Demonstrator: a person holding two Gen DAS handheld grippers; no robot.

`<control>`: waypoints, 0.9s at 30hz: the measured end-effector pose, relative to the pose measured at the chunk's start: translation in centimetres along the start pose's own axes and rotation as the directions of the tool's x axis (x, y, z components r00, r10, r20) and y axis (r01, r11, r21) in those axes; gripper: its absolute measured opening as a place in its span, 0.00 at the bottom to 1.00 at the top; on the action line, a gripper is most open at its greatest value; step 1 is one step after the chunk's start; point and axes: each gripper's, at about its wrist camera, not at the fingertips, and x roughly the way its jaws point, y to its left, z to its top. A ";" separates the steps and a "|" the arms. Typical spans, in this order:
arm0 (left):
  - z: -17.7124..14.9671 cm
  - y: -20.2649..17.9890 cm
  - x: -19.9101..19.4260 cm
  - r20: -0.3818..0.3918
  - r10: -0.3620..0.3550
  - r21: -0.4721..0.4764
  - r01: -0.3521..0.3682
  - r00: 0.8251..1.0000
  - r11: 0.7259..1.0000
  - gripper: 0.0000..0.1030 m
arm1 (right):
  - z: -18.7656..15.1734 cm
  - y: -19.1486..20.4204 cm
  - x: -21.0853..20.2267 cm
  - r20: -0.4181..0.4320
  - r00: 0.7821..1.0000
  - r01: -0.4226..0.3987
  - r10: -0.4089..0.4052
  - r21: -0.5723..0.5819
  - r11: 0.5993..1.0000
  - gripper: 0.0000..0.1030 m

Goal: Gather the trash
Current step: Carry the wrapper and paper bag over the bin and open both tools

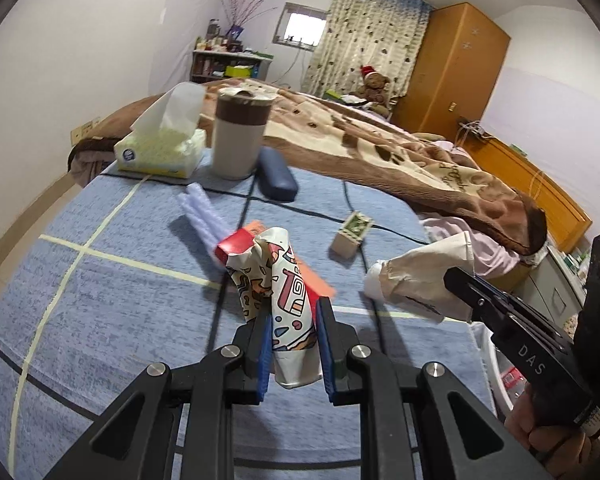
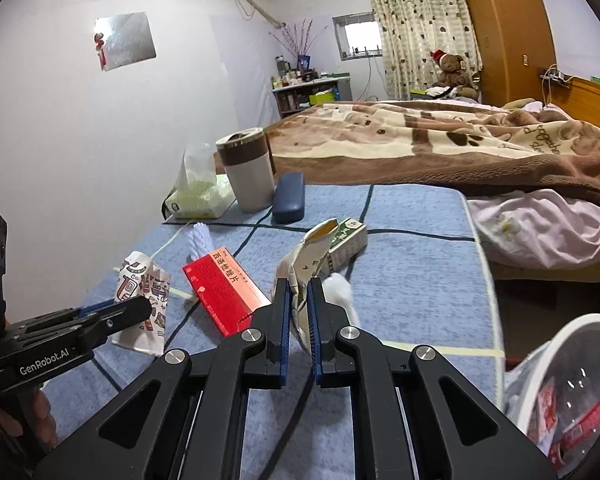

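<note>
My left gripper is shut on a crumpled patterned paper cup and holds it above the blue table cloth; the cup also shows in the right wrist view. My right gripper is shut on a crumpled beige paper wrapper, seen in the left wrist view at the table's right edge. A red medicine box and a small green-and-white box lie on the cloth.
A tissue box, a tall cup, a blue glasses case and white rolled items stand at the table's far end. A white trash bin with a bag sits right of the table. A bed lies beyond.
</note>
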 end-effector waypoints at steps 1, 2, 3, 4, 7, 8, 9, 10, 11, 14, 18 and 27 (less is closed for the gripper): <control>-0.1 -0.6 -0.3 0.001 -0.006 0.011 0.006 1.000 1.000 0.20 | -0.1 -0.2 -0.3 0.005 1.000 0.001 -0.001 0.003 1.000 0.08; -0.1 -1.1 -0.6 0.005 -0.011 0.021 0.011 1.000 1.000 0.20 | -0.1 -0.4 -0.7 0.013 1.000 0.005 -0.006 0.006 1.000 0.08; -0.2 -1.5 -0.8 0.007 -0.014 0.030 0.014 1.000 0.999 0.20 | -0.2 -0.6 -1.1 0.021 1.000 0.009 -0.009 0.011 1.000 0.08; -0.2 -2.2 -1.1 0.009 -0.024 0.043 0.024 1.000 0.999 0.20 | -0.2 -0.9 -1.6 0.028 1.000 0.010 -0.011 0.017 1.000 0.08; -0.4 -3.6 -1.6 0.015 -0.041 0.068 0.040 0.999 0.997 0.20 | -0.4 -1.5 -2.9 0.052 0.998 0.024 -0.026 0.035 0.999 0.08; -0.5 -4.2 -1.9 0.018 -0.050 0.079 0.049 0.999 0.996 0.20 | -0.4 -1.7 -3.3 0.060 0.998 0.031 -0.033 0.040 0.999 0.08; -0.6 -4.6 -2.0 0.019 -0.055 0.086 0.053 0.998 0.995 0.20 | -0.4 -2.0 -3.9 0.068 0.997 0.039 -0.042 0.046 0.998 0.08; -0.7 -5.3 -2.2 0.020 -0.066 0.097 0.064 0.998 0.993 0.20 | -0.4 -2.2 -4.3 0.078 0.996 0.045 -0.049 0.050 0.998 0.08; -0.8 -5.7 -2.4 0.021 -0.073 0.105 0.070 0.997 0.992 0.20 | -0.4 -2.5 -4.9 0.090 0.994 0.056 -0.061 0.055 0.997 0.08; -1.1 -7.5 -2.9 0.023 -0.100 0.131 0.096 0.995 0.987 0.20 | -0.6 -3.4 -6.3 0.115 0.990 0.075 -0.083 0.074 0.994 0.08; -1.7 -9.9 -3.4 0.023 -0.126 0.174 0.121 0.992 0.977 0.20 | -0.9 -4.6 -7.9 0.144 0.982 0.107 -0.120 0.099 0.989 0.08; -2.8 -14.6 -3.9 0.007 -0.197 0.242 0.190 0.980 0.952 0.20 | -1.7 -7.3 -10.5 0.178 0.965 0.163 -0.190 0.158 0.974 0.08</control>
